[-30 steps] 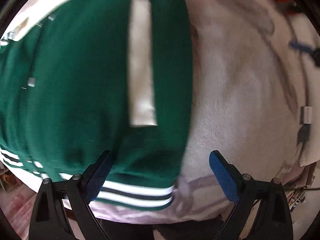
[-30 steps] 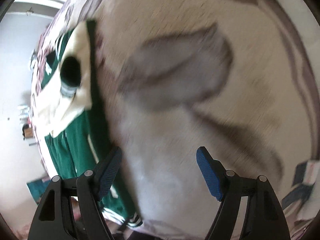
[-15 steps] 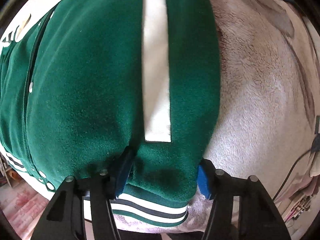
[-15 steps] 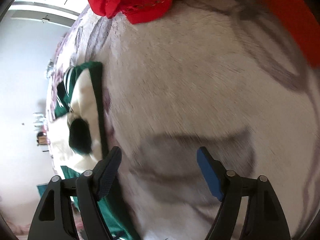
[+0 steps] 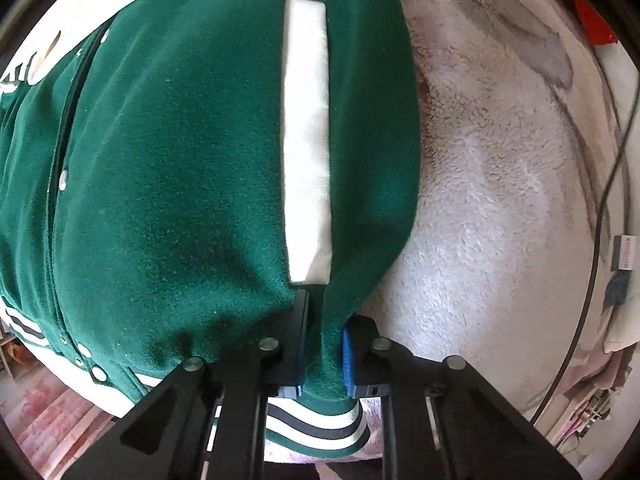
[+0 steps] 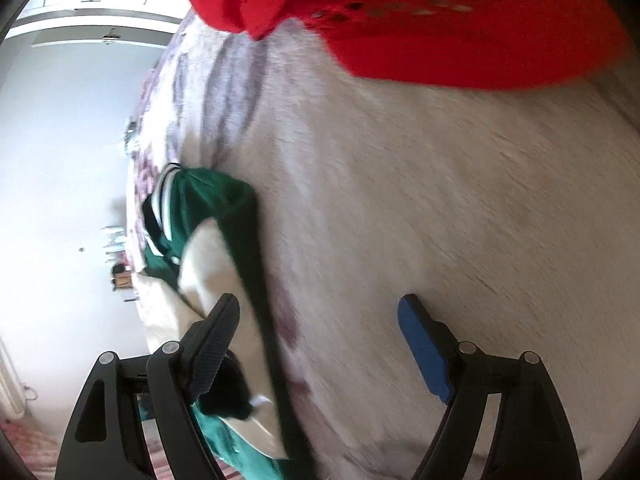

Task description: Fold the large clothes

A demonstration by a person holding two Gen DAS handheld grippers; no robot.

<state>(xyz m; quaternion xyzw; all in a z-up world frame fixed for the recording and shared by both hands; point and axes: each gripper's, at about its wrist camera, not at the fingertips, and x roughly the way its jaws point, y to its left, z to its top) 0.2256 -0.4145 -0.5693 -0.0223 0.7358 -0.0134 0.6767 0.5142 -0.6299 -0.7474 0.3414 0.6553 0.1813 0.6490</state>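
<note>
The left gripper (image 5: 322, 354) points straight down, and its jaws have just been closing; they are now clenched on a pinch of the green jacket (image 5: 180, 168) near its striped hem (image 5: 316, 426), with the white pocket strip (image 5: 306, 140) just ahead of the fingertips and the fleecy pale blanket (image 5: 492, 216) spreading off to its right. The right gripper (image 6: 320, 346) stands released with nothing between its jaws, over the same blanket, the jacket lying ahead and to its left behind the left finger and a red garment (image 6: 400, 12) far ahead.
</note>
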